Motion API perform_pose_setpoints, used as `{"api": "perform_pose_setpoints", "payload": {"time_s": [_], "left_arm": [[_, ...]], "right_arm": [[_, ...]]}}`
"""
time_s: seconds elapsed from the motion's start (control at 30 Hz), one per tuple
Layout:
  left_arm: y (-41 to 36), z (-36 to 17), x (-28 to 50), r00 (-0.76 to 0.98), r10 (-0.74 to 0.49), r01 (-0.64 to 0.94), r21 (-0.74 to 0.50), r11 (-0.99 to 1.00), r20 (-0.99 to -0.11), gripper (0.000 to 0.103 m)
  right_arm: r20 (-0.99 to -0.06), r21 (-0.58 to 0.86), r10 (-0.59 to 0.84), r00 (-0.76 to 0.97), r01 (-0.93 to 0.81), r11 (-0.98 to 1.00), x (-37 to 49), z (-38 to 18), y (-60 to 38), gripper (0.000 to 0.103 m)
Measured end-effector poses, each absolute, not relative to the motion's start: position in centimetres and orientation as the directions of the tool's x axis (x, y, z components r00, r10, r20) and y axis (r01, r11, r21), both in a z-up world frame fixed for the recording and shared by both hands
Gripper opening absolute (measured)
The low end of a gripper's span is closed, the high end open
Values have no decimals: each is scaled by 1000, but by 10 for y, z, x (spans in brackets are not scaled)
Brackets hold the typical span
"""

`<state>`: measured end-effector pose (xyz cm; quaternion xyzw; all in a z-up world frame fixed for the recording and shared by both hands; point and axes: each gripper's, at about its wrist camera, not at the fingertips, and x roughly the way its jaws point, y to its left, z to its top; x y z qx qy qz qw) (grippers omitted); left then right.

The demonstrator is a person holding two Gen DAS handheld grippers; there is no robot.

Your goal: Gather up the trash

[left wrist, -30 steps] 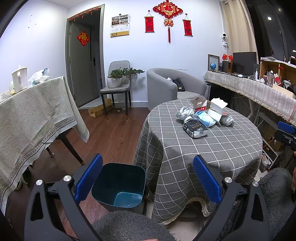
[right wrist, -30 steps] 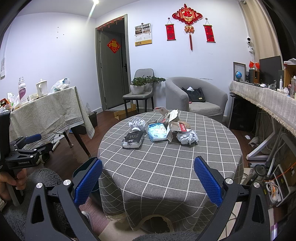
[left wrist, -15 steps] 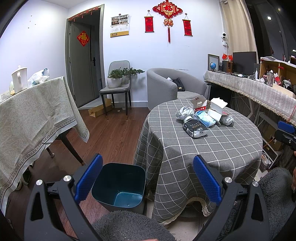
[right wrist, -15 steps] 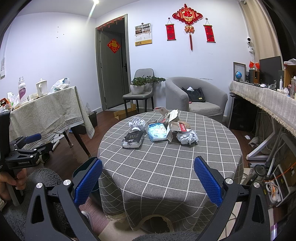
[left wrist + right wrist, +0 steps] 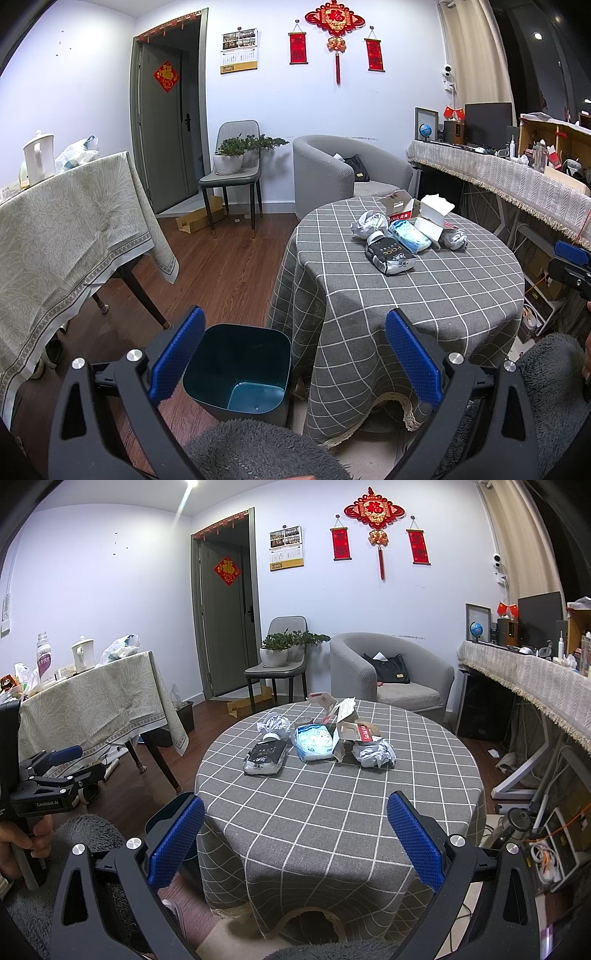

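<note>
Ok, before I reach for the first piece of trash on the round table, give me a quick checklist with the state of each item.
1. Left gripper open and holding nothing: ok.
2. Right gripper open and holding nothing: ok.
3. Bin upright, mouth open, on the floor beside the round table: ok.
4. Trash in view on the tablecloth: black packet, blue packet, two crumpled paper balls, torn cardboard box: ok.
5. Path from right gripper to black packet free of obstacles: ok.
6. Whether the packets are empty or full: cannot tell.
</note>
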<state>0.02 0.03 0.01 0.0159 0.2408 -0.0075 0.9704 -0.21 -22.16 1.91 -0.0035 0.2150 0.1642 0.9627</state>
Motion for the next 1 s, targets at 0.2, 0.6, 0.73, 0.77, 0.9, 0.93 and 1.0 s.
{"api": "perform_pose_setpoints", "payload": {"time_s": [0.2,0.6,0.73,0.77,0.9,0.93,1.0], "left_arm": [[3,0,3,883,-1,18,33,999,-470,100],[-1,10,4,875,-21,31,13,999,-483,99],[-16,9,12,868,-47,64,17,998,-495,99],[-20,9,15,865,-53,70,15,997,-500,99],[-28,7,31,842,-88,85,-31,996,-533,99],[-30,7,35,837,-99,89,-45,995,-538,99],[-36,7,44,827,-110,94,-57,994,-552,99]], "right_arm": [[-412,70,315,855,-315,946,-2,21,-222,100],[-406,82,270,873,-259,962,6,33,-231,100],[-411,67,252,876,-247,967,15,34,-230,100],[-414,66,248,876,-243,968,18,34,-230,100],[-423,70,248,871,-241,968,31,35,-232,100],[-426,64,248,870,-244,968,35,35,-232,100],[-433,42,242,868,-248,968,43,36,-230,100]]}}
